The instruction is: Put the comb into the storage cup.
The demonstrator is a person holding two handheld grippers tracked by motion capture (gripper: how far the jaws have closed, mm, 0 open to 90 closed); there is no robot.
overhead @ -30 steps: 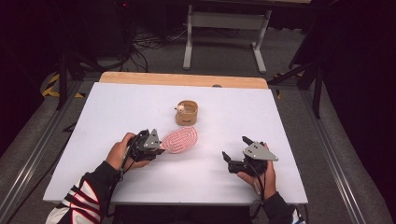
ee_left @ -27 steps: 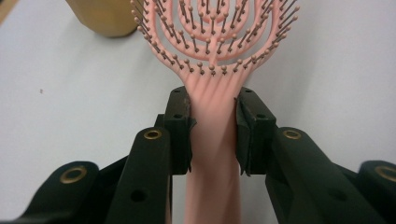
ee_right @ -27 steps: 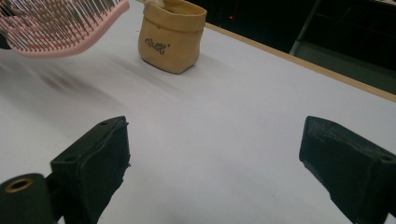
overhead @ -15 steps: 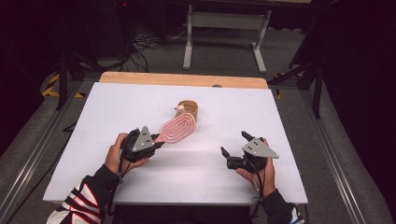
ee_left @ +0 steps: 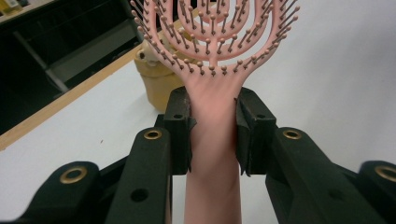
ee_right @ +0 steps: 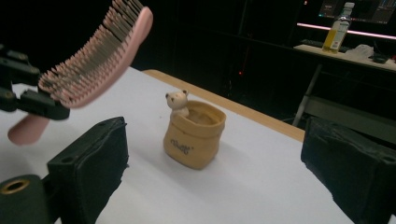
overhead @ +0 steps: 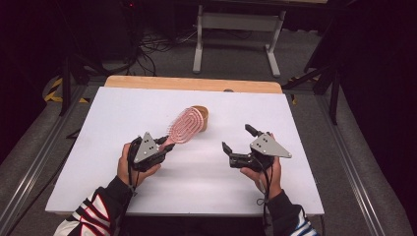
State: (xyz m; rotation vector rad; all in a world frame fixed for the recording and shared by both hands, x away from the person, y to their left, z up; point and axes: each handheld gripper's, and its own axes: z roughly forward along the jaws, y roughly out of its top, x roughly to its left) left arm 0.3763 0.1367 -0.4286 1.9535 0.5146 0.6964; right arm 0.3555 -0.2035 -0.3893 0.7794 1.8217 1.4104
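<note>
On a white table (overhead: pixel 98 162), a pink hairbrush (overhead: pixel 184 125) is raised above the surface, its handle clamped between the jaws of the left gripper (overhead: pixel 164 146), bristled head angled toward a small tan pot (overhead: pixel 203 117) behind it. The right gripper (overhead: pixel 236 146) hovers well apart, jaws spread and empty.

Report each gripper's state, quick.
Left gripper: shut on the pink hairbrush, fingers clamping its handle.
Right gripper: open, nothing between its fingers.
</note>
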